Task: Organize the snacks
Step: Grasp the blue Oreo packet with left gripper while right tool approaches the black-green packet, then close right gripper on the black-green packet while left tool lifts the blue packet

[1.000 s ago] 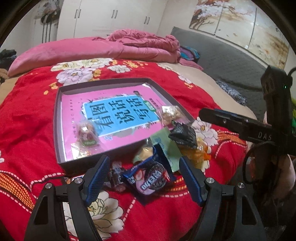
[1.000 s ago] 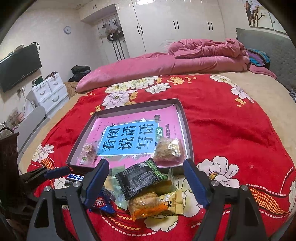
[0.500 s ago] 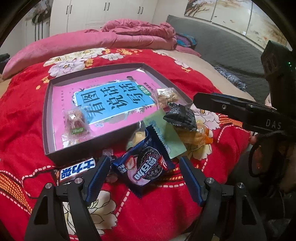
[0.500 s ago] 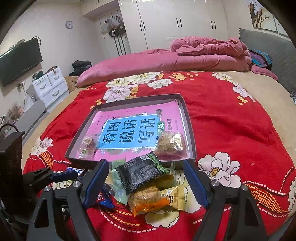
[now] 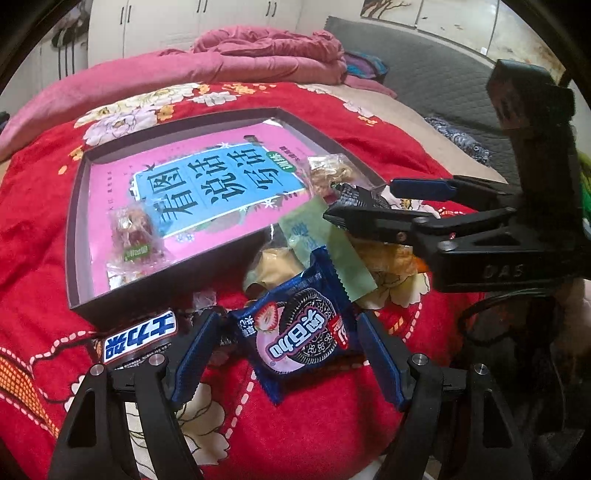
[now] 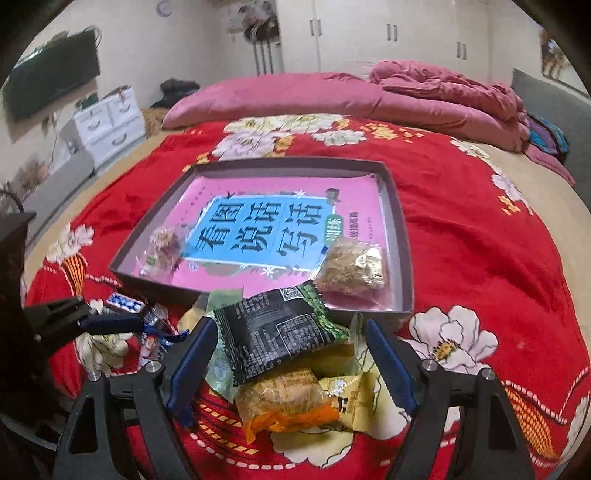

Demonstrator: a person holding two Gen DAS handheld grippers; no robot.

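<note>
two wrapped snacks already lie inside the shallow dark tray (image 6: 400, 236): a clear packet with reddish pieces (image 5: 131, 236) near its front left corner and a clear packet of golden crumbly snack (image 6: 351, 266) near its front right corner, both resting on the pink book with a blue title panel (image 6: 273, 229) that lines the tray floor. the other snacks sit in a loose pile on the red floral blanket (image 6: 461, 229), just in front of the tray's near wall. your left gripper (image 5: 284, 354) has its fingers spread wide on either side of the blue cookie packet (image 5: 299, 332), and the pads do not press on it. beside its left finger lies a small chocolate bar with a white and blue label (image 5: 138, 338), close to the tray's front corner. your right gripper (image 6: 291, 358) is also spread wide, its fingers flanking the black packet (image 6: 277, 336), which lies on top of an orange packet (image 6: 284, 402), a yellow packet (image 6: 347, 398) and a pale green wrapper (image 6: 219, 369); nothing is gripped. farther back, a pink quilt (image 6: 406, 96) is bunched across the bed, with white wardrobes (image 6: 369, 33) behind it and a dark screen (image 6: 51, 88) on the left wall.
</note>
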